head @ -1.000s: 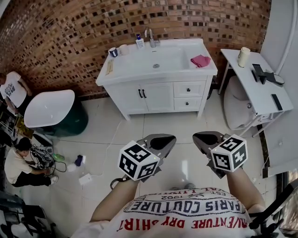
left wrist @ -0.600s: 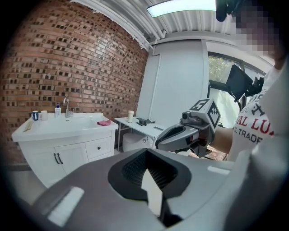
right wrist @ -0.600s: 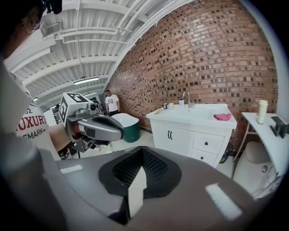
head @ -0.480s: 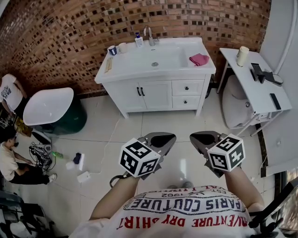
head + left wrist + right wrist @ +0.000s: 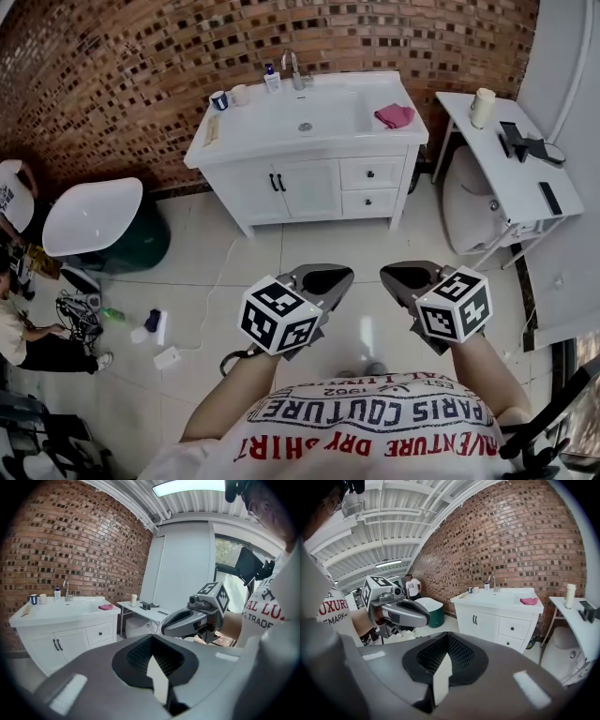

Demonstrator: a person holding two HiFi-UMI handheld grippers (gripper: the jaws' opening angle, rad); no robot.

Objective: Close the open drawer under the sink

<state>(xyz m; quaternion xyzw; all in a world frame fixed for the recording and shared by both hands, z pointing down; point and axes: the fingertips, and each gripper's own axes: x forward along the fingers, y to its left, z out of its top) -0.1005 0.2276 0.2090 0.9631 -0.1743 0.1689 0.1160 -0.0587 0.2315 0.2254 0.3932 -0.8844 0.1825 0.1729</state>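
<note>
Head view: both drawers (image 5: 372, 172) under sink (image 5: 309, 114) sit flush w/ cabinet front (image 5: 309, 192). Left tool (image 5: 330, 279) & right tool (image 5: 408, 277) pinched closed, empty, at waist, well back, prob. idle.

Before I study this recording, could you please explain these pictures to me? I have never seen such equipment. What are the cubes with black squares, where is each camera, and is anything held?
There is no robot here: a person holds a two-jaw hand tool in each hand, and the marker cubes are part of those tools. The head view comes from a camera on the person's head, looking down at the left gripper and the right gripper. The two gripper views come from cameras riding on each tool. Both pairs of jaws are together and hold nothing. Ahead, across the tiled floor, stands a white vanity with a sink. A pink cloth, a mug and a soap bottle are on top. Its two drawers look flush from here.
</note>
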